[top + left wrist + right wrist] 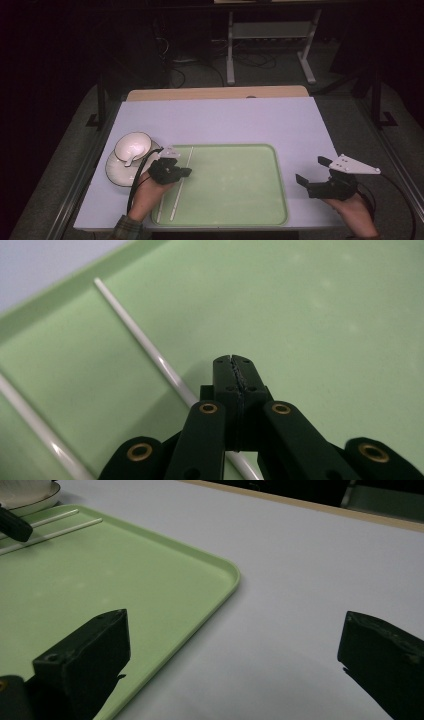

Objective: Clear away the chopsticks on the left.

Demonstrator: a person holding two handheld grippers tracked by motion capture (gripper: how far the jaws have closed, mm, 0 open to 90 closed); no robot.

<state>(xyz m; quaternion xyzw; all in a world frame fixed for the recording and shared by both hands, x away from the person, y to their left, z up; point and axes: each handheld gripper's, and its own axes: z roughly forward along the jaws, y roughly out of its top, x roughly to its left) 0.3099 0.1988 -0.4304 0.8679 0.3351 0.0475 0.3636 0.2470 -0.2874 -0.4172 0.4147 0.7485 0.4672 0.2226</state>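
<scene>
At the left of the table [225, 120], which is covered in a smooth pale sheet, a glossy white bowl [132, 146] with a dark rim line lies tipped on a round white plate [117, 172]; how it rests there is hard to make out. Just right of them sits a matte green tray [240, 185], rectangular with rounded corners and a raised lip. In its left part lie two thin white chopsticks [183, 180], smooth, straight and side by side. The left tool [187, 171] hovers over them, its black jaws pressed together on nothing, and its body hides part of the sticks. Well right, off the tray and near the table's right edge, the right tool [312, 170] has its blunt black jaws spread wide over bare table.
</scene>
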